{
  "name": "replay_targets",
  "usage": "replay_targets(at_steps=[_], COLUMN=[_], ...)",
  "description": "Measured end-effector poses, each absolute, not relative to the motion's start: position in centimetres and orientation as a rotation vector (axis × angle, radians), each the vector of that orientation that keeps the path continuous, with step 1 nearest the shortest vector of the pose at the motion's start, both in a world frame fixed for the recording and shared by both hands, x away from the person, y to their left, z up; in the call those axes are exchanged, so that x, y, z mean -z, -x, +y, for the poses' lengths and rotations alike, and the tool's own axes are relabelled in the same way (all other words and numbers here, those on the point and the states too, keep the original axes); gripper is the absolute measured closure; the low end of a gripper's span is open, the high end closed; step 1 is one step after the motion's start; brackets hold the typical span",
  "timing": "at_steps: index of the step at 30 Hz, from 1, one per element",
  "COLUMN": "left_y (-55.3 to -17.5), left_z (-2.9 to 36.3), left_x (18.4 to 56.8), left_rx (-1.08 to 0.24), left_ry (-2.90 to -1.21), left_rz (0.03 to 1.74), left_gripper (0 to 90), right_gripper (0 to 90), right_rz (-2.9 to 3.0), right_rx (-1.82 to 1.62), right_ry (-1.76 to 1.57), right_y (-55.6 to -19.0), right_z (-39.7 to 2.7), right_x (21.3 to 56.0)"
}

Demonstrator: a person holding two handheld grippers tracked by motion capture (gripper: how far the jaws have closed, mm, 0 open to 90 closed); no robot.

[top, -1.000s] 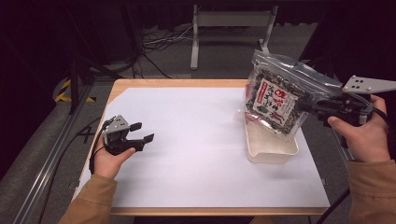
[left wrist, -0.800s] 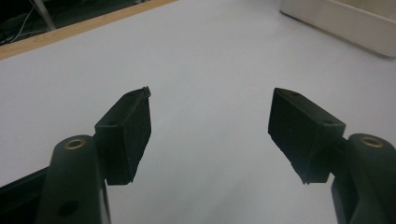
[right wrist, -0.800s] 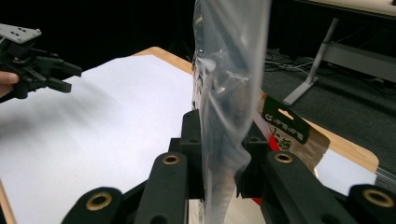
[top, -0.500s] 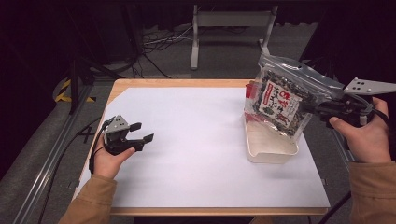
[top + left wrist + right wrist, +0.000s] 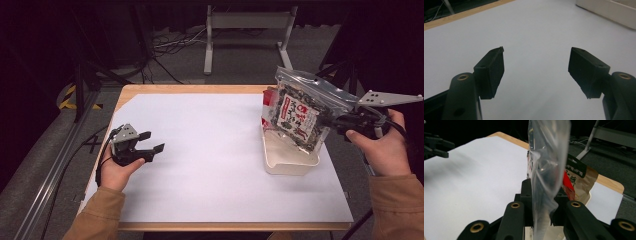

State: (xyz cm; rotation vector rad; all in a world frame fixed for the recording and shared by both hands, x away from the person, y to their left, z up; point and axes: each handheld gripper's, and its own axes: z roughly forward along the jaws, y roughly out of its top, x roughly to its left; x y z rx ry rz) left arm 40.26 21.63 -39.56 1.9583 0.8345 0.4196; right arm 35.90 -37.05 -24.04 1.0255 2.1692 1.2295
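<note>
My right gripper is shut on the edge of a clear zip bag that holds dark snack pieces and a red and white label. The bag hangs tilted over a white tray at the table's right side. In the right gripper view the jaws pinch the bag's thin plastic. A red and brown packet stands behind it in the tray. My left gripper rests in the hand at the left of the white sheet, open, with nothing between its jaws.
A white sheet covers the wooden table. The tray's corner shows far off in the left gripper view. Cables and a metal stand lie on the floor beyond the table's far edge.
My right gripper has sunk a little with the bag, bringing it closer over the tray. The left gripper has stayed where it was.
</note>
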Motion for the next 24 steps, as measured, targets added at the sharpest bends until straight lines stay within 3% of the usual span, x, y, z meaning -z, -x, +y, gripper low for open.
replay_targets(at_steps=[24], left_y=[-40.3], left_z=[21.6], left_x=[39.9], left_rx=[-0.423], left_ry=[-1.963], left_rz=[0.841], left_gripper=[29.4], right_gripper=[76.5], right_rz=[2.227], right_rx=[-1.164], right_ry=[-1.116], right_y=[-37.0], right_z=[-36.8], right_x=[28.2])
